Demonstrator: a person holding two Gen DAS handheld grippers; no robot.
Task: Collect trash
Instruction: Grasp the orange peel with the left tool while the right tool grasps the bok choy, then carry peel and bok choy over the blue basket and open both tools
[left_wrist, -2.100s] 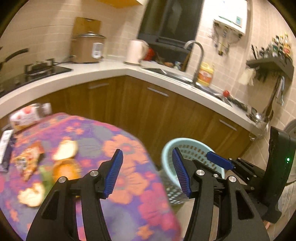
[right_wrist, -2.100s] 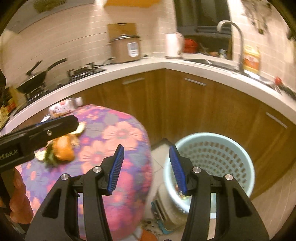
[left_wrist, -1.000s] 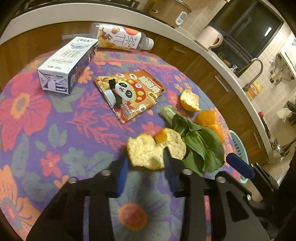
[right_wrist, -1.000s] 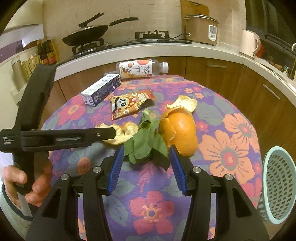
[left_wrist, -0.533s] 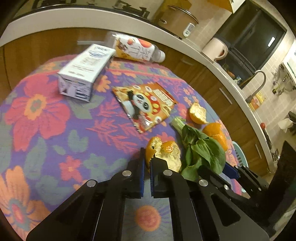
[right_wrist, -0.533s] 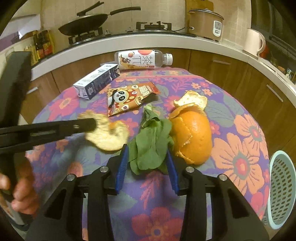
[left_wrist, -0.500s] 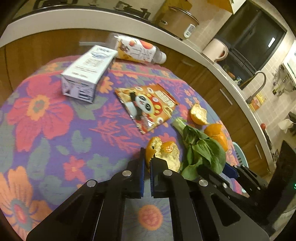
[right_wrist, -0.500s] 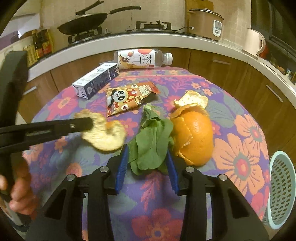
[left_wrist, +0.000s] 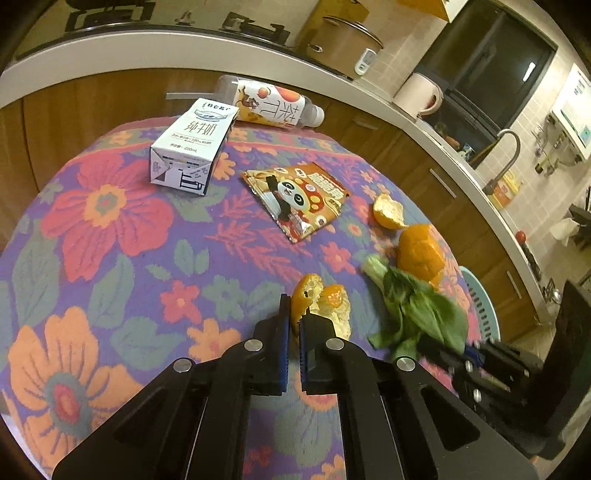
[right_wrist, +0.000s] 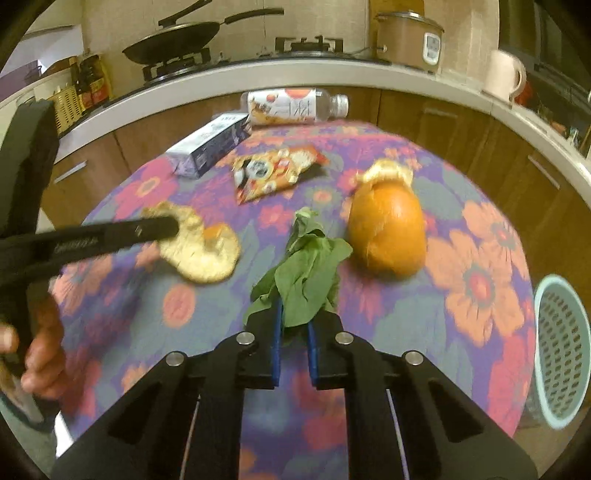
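Now both claws are gripping scraps on the flowered counter (left_wrist: 110, 258). The left claw (left_wrist: 293, 325) is clamped on the edge of a peel (left_wrist: 325, 306), pinching its thin rim so the curled piece hangs from the tips. The right claw (right_wrist: 293, 325) is clamped on the greens (right_wrist: 306, 273) at their leafy end, the stalk pointing toward the wrapper (right_wrist: 273, 173). Just right of the greens an orange (right_wrist: 388, 232) is sitting, with a second peel (left_wrist: 388, 212) behind it. Beyond the wrapper a carton (left_wrist: 192, 147) and a bottle (left_wrist: 273, 103) are lying near the far edge. The bin (right_wrist: 561, 336) is standing right of the orange, below the counter edge, probably where both loads are heading.
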